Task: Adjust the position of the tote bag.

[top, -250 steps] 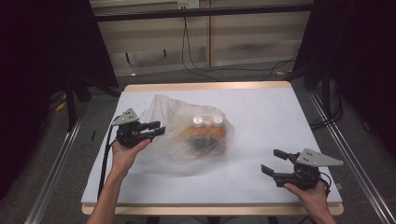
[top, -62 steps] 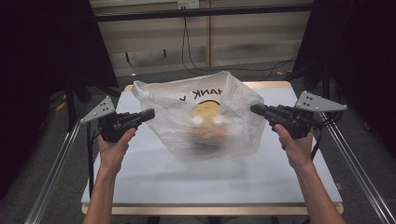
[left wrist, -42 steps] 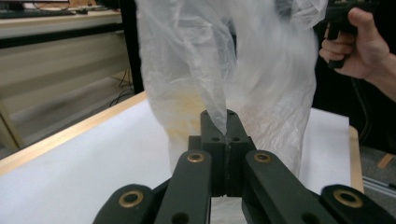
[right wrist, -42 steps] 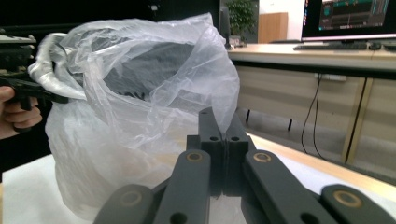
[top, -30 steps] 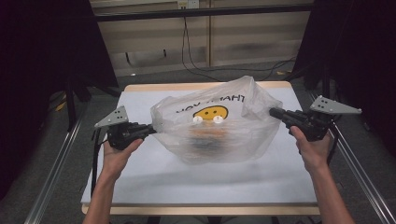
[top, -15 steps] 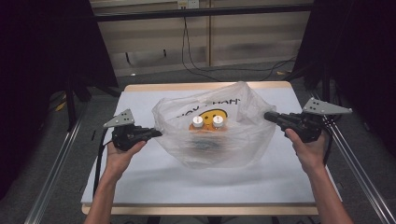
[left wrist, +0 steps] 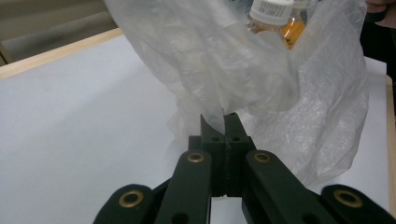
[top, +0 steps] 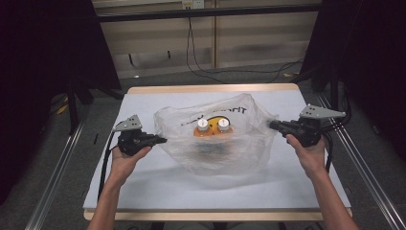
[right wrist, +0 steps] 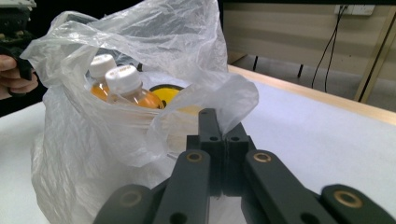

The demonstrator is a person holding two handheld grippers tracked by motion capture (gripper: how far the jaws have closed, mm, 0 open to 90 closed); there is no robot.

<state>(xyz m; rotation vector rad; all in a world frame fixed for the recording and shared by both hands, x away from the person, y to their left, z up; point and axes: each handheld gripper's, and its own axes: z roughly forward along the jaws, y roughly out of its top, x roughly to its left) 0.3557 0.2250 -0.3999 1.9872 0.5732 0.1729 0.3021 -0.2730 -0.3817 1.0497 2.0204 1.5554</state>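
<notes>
While both tools pinch the thin plastic bag (top: 215,139) by its opposite edges, the step in hand looks like holding its mouth spread so the two bottles (top: 213,127) inside stay standing. To do that well, I would keep the two pulls even and level: the film is flimsy and slippery, and a tug from one side alone could tear it or tip the bottles over.

Seen from the high view, the left tool (top: 160,140) sits at the bag's left edge and the right tool (top: 274,124) at its right edge, with the bag resting near the middle of the white surface (top: 143,187). In the left gripper view the jaws stand closed together with a fold of plastic caught between their tips (left wrist: 223,122). The right gripper view shows the same, jaws pressed shut on a curl of the bag's rim (right wrist: 219,122) (its white-capped bottles of orange liquid (right wrist: 121,88) stand upright just behind).

Both forearms reach in from the near side, spread wide. The left hand (top: 125,158) grips its tool low, close to the surface, while the right hand (top: 306,148) is a little farther from the person. Each tool points inward toward the bag.
</notes>
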